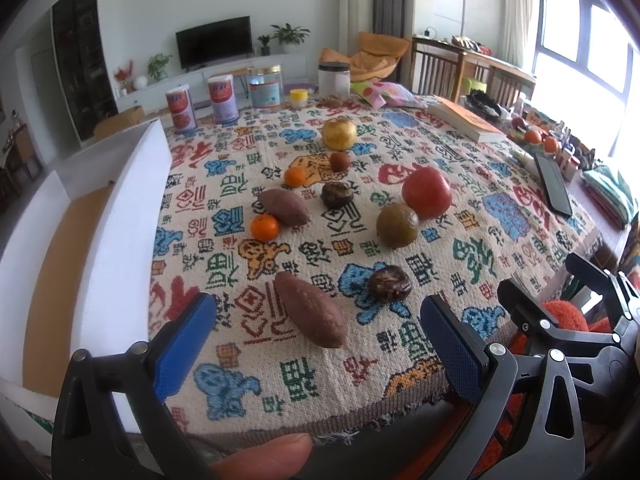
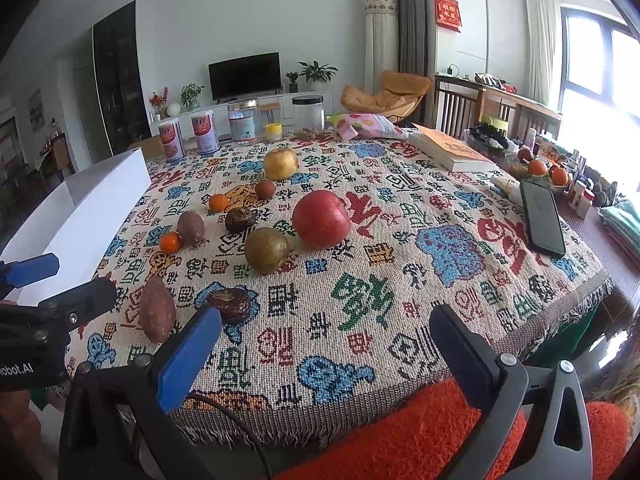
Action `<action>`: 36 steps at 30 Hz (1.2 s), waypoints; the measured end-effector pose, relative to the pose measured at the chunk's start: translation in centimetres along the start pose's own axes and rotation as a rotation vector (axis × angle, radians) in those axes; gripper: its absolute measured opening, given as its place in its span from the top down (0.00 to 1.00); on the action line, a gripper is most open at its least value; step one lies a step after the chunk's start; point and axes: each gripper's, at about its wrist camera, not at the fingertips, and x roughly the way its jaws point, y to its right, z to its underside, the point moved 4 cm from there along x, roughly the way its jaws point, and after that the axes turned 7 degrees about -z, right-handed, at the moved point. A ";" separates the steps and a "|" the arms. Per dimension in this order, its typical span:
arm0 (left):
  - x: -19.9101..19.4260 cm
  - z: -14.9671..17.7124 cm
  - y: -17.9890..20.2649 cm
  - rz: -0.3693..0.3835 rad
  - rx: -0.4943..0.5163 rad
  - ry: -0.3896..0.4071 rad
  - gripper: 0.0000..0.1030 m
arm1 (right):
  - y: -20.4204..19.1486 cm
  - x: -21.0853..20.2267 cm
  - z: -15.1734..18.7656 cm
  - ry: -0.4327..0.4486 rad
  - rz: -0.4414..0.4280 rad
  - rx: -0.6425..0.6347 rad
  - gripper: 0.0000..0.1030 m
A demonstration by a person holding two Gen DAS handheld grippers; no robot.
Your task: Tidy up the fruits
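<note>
Fruits lie spread on a patterned tablecloth [image 1: 500, 216]. A near sweet potato [image 1: 310, 308] lies just ahead of my open, empty left gripper [image 1: 316, 340]. Beyond it are a dark wrinkled fruit [image 1: 389, 283], a green-brown round fruit [image 1: 397, 225], a red apple [image 1: 426, 193], a second sweet potato [image 1: 283, 207], two tangerines [image 1: 264, 227] [image 1: 295, 177] and a yellow pear [image 1: 339, 133]. My right gripper [image 2: 326, 344] is open and empty at the table's near edge, with the red apple [image 2: 321, 218] and green-brown fruit [image 2: 267, 250] ahead.
A white box [image 1: 132, 216] with a cardboard floor stands at the table's left. Cans and jars [image 1: 264, 88] line the far edge. A book [image 1: 466, 120], a phone [image 1: 554, 184] and a fruit bowl [image 1: 536, 136] are at the right.
</note>
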 end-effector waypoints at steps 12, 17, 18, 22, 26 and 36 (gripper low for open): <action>0.2 0.1 0.1 0.002 0.003 -0.008 0.01 | 0.4 0.1 0.1 -0.005 0.000 0.004 0.00; 0.2 0.0 0.2 0.003 0.007 -0.009 0.01 | 0.3 0.2 0.2 -0.007 -0.001 0.002 0.00; 0.2 0.0 0.2 0.003 0.007 -0.009 0.01 | 0.3 0.2 0.2 -0.007 -0.001 0.002 0.00; 0.2 0.0 0.3 0.003 0.008 -0.009 0.01 | 0.3 0.3 0.2 -0.009 -0.003 0.005 0.00; 0.2 0.0 0.3 0.004 0.009 -0.009 0.01 | 0.4 0.3 0.2 -0.012 -0.002 0.003 0.00; 0.6 0.1 0.5 -0.002 0.011 -0.015 0.01 | 0.4 0.4 0.3 -0.011 -0.004 0.009 0.00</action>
